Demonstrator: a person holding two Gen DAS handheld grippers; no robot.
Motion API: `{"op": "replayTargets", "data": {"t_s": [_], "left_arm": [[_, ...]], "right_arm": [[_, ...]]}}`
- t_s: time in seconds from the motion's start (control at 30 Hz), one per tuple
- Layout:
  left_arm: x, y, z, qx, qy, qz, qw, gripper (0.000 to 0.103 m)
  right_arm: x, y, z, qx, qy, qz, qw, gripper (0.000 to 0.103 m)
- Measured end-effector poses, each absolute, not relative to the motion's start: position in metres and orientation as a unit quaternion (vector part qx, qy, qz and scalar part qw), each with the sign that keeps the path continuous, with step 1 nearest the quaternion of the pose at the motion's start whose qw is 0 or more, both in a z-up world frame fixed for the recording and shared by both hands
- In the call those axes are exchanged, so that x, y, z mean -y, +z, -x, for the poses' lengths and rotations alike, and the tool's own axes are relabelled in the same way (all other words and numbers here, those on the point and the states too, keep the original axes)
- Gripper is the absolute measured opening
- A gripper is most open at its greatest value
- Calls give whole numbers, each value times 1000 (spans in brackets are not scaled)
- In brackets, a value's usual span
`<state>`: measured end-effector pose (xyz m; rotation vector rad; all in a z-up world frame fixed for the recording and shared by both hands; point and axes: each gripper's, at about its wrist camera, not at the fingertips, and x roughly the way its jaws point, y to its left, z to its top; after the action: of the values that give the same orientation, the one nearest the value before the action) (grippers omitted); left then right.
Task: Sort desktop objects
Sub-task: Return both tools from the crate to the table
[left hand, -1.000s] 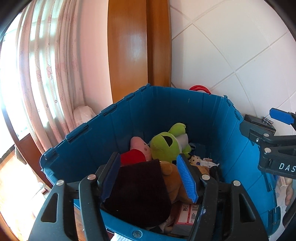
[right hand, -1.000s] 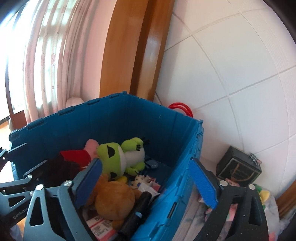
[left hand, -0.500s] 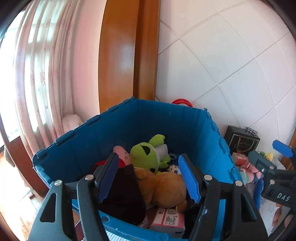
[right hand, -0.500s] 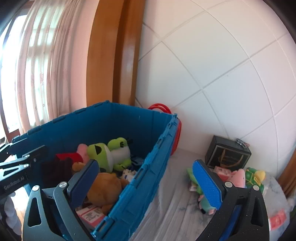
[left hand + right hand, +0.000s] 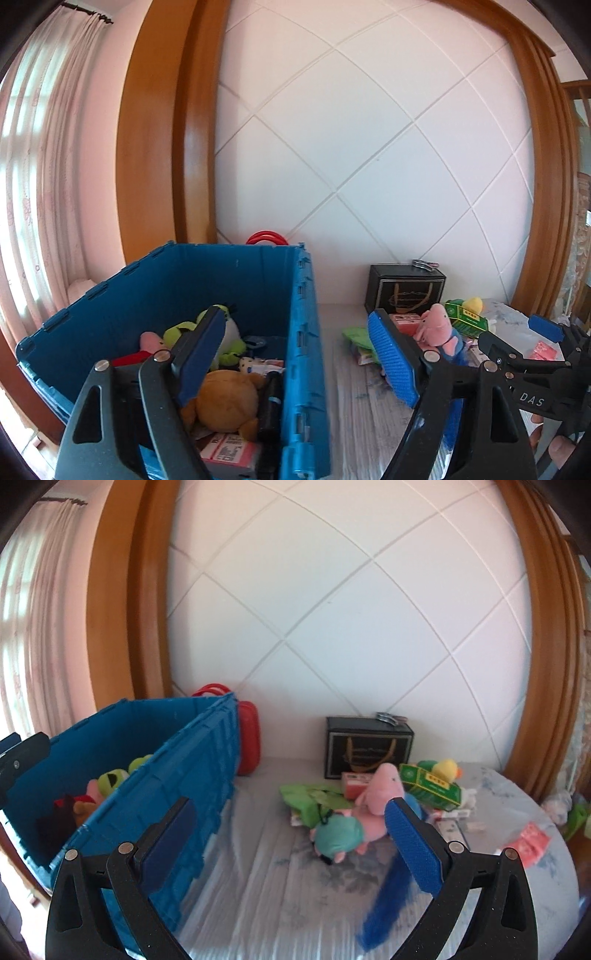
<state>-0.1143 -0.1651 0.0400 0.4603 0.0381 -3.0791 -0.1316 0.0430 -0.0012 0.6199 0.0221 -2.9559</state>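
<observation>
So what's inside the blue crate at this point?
The crate holds a brown plush, a green plush, a pink toy, a black tube and a red-and-white box. Anything beneath them is hidden.

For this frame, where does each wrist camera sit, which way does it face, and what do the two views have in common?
Left wrist: rides the left gripper, facing the tiled wall across the blue crate's right wall; its open fingers show, plus the right gripper and a fingertip at lower right.
Right wrist: rides the right gripper, facing the table and its toy pile; its open fingers show, with part of the left gripper at the left edge.
Shared: the blue crate, the black box, the pink plush and the green carton.
</observation>
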Motion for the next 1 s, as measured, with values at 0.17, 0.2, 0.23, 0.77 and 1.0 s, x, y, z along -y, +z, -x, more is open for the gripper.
{"op": "replayTargets", "data": {"t_s": [0.17, 0.2, 0.23, 0.77, 1.0], "left_arm": [[93, 32, 128, 6, -986, -161, -52, 80], [80, 29, 133, 6, -984, -167, -61, 80], [64, 24, 139, 5, -982, -176, -71, 80], [-129, -104, 227, 17, -932, -354, -70, 80], [-163, -192, 272, 25, -888, -455, -67, 80]], "right_arm": [[-117, -13, 125, 15, -976, -216, 2, 103], [-134, -17, 124, 19, -975, -220, -10, 103], [-152, -21, 125, 22, -974, -224, -21, 103], [-400, -115, 172, 29, -932, -353, -79, 103], [-433, -168, 207, 35, -910, -412, -47, 103]]}}
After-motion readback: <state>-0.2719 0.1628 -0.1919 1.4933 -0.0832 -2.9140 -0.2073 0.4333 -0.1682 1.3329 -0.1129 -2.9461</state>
